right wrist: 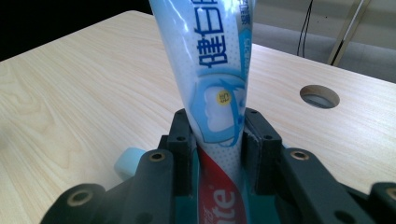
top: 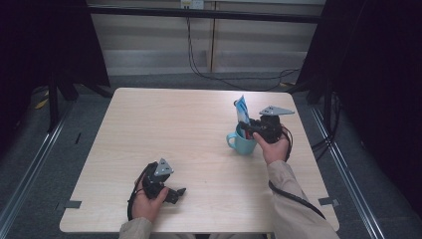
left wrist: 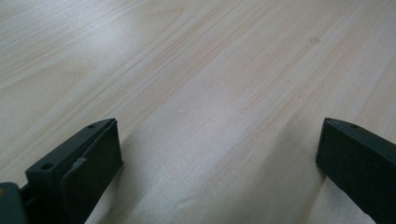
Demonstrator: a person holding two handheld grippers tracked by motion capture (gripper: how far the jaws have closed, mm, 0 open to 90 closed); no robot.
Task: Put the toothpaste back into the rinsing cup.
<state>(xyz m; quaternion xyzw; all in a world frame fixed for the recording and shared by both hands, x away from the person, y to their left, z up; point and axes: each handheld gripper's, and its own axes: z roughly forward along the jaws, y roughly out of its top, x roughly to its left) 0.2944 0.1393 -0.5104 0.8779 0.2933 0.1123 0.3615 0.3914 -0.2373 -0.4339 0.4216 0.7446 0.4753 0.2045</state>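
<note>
Presently the right gripper [top: 252, 127] clamps a toothpaste tube [top: 242, 110], both jaws pressed to its sides; the tube stands upright in the teal mug [top: 240, 142] at 3 o'clock on the table [top: 164, 124]. At 7 o'clock, the left gripper [top: 175, 193] rests on the wood, jaws spread wide, nothing between them.

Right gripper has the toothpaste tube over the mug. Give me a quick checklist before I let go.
1. Right gripper jaws against the toothpaste tube on both sides: ok.
2. Tube upright, lower end inside the blue mug: ok.
3. Tube bottom resting on the mug floor: cannot tell, hidden by the gripper.
4. Mug standing upright on the table, away from the edges: ok.
5. Left gripper open, nothing between its jaws, low over the near table: ok.
6. Table hole away from the mug: ok.
</note>
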